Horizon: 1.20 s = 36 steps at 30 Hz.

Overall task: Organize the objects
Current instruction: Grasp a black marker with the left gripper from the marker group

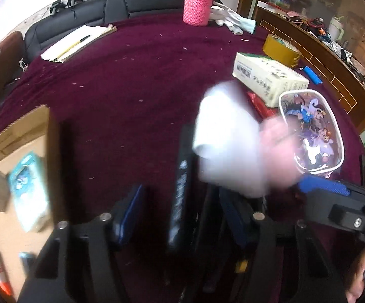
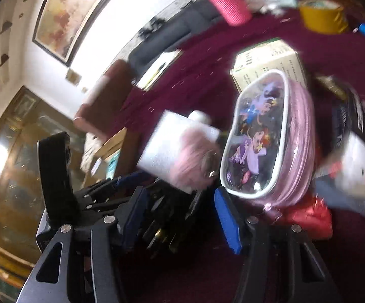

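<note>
**Tongs hover over a cluttered maroon table**

Blue-padded left tongs (image 1: 180,217) fill the bottom of the left wrist view, spread apart and gripping nothing; a blurred dark flat object (image 1: 181,197) stands between the fingers, and whether it touches them cannot be told. Just beyond, a blurred white box (image 1: 223,136) with a pink fluffy pompom (image 1: 278,151) sits in mid-frame; what supports it is unclear. Right tongs (image 2: 182,219) are likewise parted and empty, their right pad close under a clear cartoon-printed pouch (image 2: 255,136) with pink sides that stands tilted on the maroon table (image 1: 132,80). Behind the pouch lies a cream carton (image 1: 268,75), then a roll of yellow tape (image 1: 281,48) and a blue lighter (image 1: 312,74). A red foil packet (image 2: 308,217) lies beside the pouch. At the left edge an open cardboard box (image 1: 18,151) holds a teal packet (image 1: 29,189). Farther back stand a pink woven holder (image 1: 197,3) and a notepad with a pen (image 1: 79,41).
</note>
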Each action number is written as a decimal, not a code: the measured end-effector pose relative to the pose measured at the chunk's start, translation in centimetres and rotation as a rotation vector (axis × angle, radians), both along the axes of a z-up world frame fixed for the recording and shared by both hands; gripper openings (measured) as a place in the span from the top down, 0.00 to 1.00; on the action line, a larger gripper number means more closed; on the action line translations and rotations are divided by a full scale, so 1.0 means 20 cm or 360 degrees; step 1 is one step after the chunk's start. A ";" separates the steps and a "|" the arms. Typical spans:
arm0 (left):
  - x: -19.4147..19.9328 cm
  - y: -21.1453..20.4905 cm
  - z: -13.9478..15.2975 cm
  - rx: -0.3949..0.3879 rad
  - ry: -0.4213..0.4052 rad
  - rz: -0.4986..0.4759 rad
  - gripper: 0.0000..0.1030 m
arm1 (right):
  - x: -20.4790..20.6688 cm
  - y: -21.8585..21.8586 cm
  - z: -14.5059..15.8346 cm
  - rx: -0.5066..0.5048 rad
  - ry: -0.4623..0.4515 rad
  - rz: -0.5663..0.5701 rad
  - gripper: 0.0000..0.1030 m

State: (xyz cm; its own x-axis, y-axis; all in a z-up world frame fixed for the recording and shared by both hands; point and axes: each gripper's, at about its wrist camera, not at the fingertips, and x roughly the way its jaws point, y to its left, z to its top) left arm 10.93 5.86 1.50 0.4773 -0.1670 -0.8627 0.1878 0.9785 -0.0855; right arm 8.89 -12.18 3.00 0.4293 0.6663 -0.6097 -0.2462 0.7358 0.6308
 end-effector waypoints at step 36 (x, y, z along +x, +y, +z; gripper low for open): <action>-0.70 0.12 0.07 -0.0264 -0.0029 -0.0087 0.67 | -0.45 0.08 -0.02 -0.0454 -0.0148 0.0427 0.39</action>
